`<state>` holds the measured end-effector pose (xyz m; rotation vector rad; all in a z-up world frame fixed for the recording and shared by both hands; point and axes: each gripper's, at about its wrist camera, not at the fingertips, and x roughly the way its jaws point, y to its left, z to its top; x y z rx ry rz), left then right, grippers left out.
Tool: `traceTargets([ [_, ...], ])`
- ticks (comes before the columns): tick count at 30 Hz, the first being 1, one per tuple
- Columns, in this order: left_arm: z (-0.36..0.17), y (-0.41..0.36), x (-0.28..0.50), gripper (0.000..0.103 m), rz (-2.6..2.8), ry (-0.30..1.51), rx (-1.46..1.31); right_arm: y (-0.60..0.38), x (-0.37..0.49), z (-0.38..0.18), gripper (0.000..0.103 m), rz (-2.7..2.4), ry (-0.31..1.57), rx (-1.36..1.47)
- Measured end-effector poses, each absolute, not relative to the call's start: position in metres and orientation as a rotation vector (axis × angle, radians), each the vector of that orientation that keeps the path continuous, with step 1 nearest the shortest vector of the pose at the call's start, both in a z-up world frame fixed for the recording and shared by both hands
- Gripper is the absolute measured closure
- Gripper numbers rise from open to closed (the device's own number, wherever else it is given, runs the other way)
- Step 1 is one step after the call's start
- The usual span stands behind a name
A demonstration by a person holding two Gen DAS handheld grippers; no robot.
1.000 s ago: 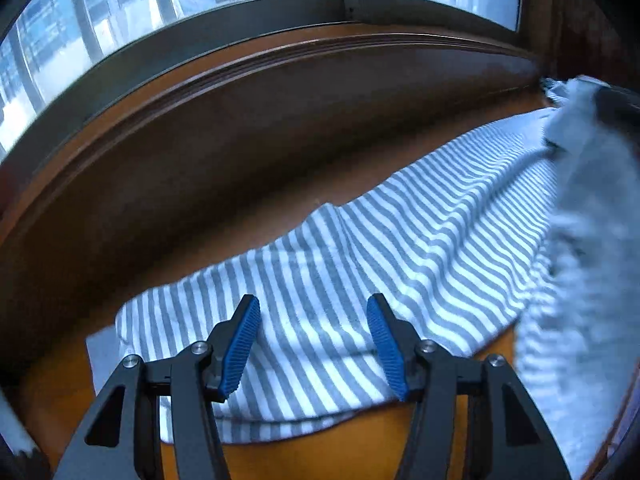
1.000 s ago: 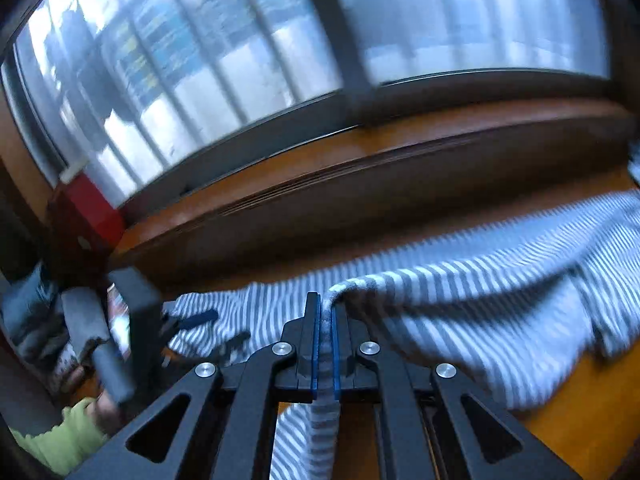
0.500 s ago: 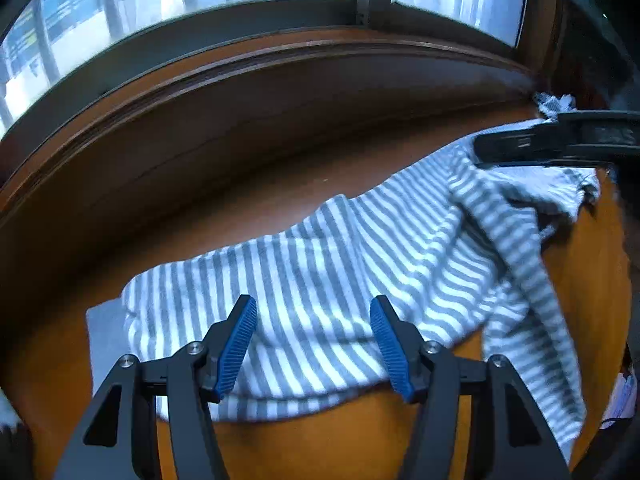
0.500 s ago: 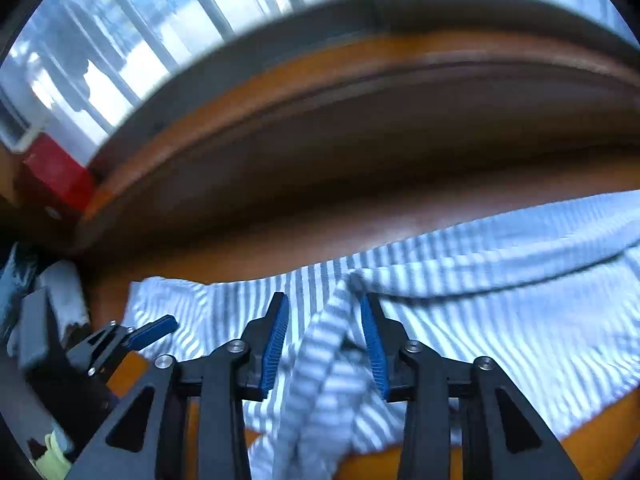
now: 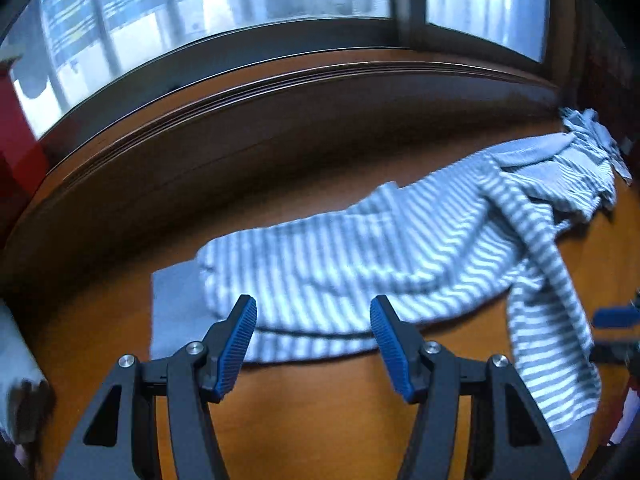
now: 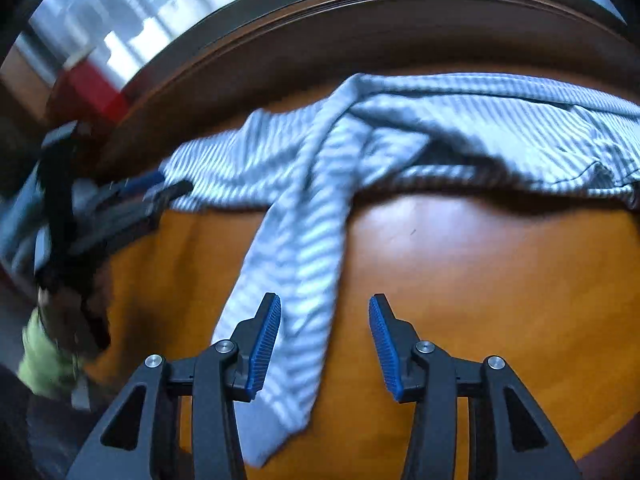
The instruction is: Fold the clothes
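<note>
Striped shirt [image 5: 360, 256] lies on the wooden table [image 6: 460, 280] under the window sill [image 5: 280, 92], spread lengthways, partly gathered. Left gripper [image 5: 312, 344]: jaws wide apart, holding nothing, hovering just short of the shirt's near edge. Right gripper [image 6: 324, 344]: jaws spread too, nothing pinched; the long sleeve [image 6: 296, 272] runs down toward it and passes beside its left finger, cuff end loose on the table. In the left view the same sleeve drapes diagonally across the body toward the near right. Grey flat piece [image 5: 176, 304] sticks out under the shirt's left end; can't tell what it is. Far right end of the shirt is bunched and wrinkled.

Handling guess: thin knit, light, floppy, no stiffness, will sag and drag rather than slide as one sheet. Pinch at an edge or seam: cuff end for the sleeve, hem or shoulder corner for the body. Grabbing mid-panel likely takes several layers at once.
</note>
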<state>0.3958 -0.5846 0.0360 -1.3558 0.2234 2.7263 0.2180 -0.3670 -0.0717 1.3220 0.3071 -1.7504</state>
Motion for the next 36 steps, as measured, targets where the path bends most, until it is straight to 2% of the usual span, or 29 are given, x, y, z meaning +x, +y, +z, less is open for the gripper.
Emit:
traceTargets([
  [5,0.026,-0.601,0.39,0.046,2.774,0.199,-1.399,-0.374,0.24,-0.077,0.057,-1.718,0.44,1.286],
  [6,0.023,-0.605,0.387,0.046,2.776,0.182,-1.41,-0.378,0.243,-0.078,0.063,-1.72,0.465,1.282],
  [7,0.02,-0.615,0.385,0.046,2.776,0.163,-1.418,-0.382,0.246,-0.08,0.087,-1.721,0.49,1.278],
  [8,0.019,-0.619,0.384,0.046,2.776,0.145,-1.42,-0.39,0.245,-0.075,0.097,-1.708,0.485,1.263],
  [11,0.015,-0.627,0.381,0.045,2.773,0.091,-1.423,-0.416,0.241,-0.052,0.098,-1.65,0.432,1.204],
  [18,0.01,-0.644,0.382,0.045,2.734,0.044,-1.425,-0.491,0.225,-0.005,0.098,-1.496,0.3,1.108],
  [23,0.006,-0.656,0.39,0.044,2.718,0.04,-1.405,-0.576,0.197,-0.028,0.097,-1.334,0.259,1.252],
  [26,0.004,-0.659,0.392,0.044,2.716,0.059,-1.395,-0.61,0.181,-0.061,0.084,-1.312,0.312,1.38],
  [27,0.003,-0.661,0.392,0.044,2.716,0.058,-1.396,-0.618,0.178,-0.07,0.074,-1.317,0.324,1.405],
  [29,0.003,-0.663,0.393,0.044,2.714,0.039,-1.403,-0.621,0.171,-0.077,0.071,-1.337,0.331,1.418],
  [33,0.016,-0.661,0.4,0.044,2.688,-0.063,-1.332,-0.584,0.161,-0.053,0.063,-1.404,0.283,1.337],
  [36,0.032,-0.629,0.41,0.044,2.677,0.017,-1.255,-0.556,0.153,-0.036,0.057,-1.452,0.246,1.276],
])
